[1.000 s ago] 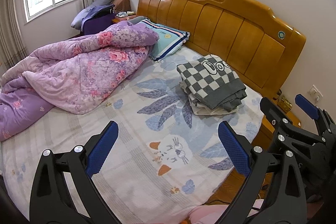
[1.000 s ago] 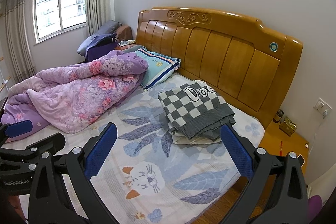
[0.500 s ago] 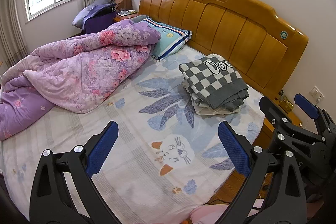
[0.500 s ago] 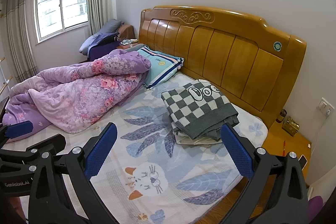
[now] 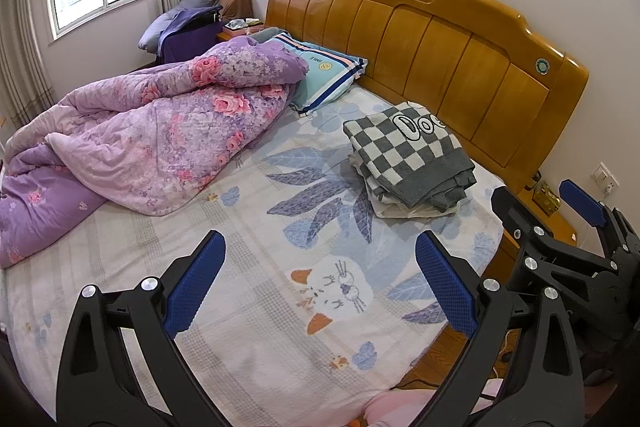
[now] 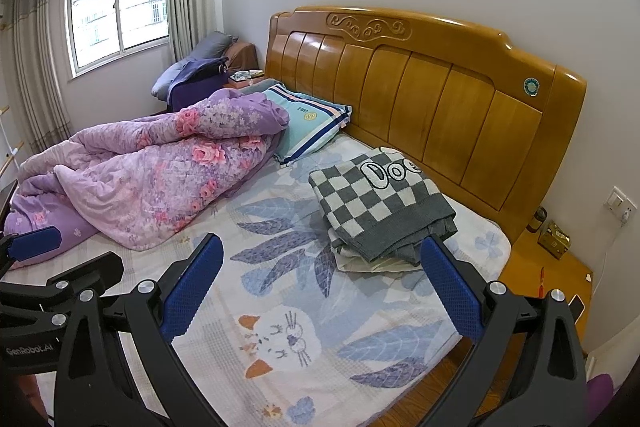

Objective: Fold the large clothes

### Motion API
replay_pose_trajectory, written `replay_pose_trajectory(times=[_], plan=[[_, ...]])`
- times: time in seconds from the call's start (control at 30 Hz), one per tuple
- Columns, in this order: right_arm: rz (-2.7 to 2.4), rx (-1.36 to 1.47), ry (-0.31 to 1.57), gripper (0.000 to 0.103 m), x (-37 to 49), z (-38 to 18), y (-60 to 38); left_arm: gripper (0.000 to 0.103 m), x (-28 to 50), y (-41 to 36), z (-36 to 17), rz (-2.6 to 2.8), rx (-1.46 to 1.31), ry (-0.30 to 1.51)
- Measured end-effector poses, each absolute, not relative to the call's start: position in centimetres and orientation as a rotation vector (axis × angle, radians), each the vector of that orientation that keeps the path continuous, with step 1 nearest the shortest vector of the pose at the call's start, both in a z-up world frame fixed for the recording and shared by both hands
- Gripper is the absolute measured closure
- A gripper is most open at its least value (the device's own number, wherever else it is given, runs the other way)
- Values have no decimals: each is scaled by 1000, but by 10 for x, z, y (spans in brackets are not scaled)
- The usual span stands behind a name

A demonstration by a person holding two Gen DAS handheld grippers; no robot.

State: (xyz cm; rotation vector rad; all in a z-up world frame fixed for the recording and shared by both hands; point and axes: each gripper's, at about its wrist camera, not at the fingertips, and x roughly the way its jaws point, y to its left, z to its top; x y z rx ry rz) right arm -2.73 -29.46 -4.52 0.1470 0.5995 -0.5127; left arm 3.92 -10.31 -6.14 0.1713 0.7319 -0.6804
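Note:
A folded grey-and-white checkered garment point(image 5: 408, 155) lies on top of a small stack of folded clothes near the headboard; it also shows in the right wrist view point(image 6: 380, 205). My left gripper point(image 5: 320, 281) is open and empty, held above the foot side of the bed. My right gripper point(image 6: 320, 285) is open and empty beside it, well short of the stack. The right gripper also shows at the right edge of the left wrist view point(image 5: 548, 207). The left gripper shows at the left edge of the right wrist view point(image 6: 60, 255).
A crumpled purple floral quilt point(image 5: 152, 139) covers the bed's left half. A striped blue pillow point(image 5: 324, 71) leans by the wooden headboard point(image 5: 432, 39). The bedsheet point(image 5: 280, 227) has leaf and cat prints. A nightstand point(image 6: 548, 267) stands at the right; a chair with bedding point(image 6: 200, 67) under the window.
Both grippers have shifted slightly, so the bed and folded stack sit a little differently in view. Both stay open and empty.

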Motion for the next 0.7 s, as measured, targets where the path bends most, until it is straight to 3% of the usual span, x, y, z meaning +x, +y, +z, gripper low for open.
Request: replay_pose_trajectory(times=[0.7], plan=[[-508,152,607,8,-28,-51,-289,7,46,-86,-69,-678,165,746]])
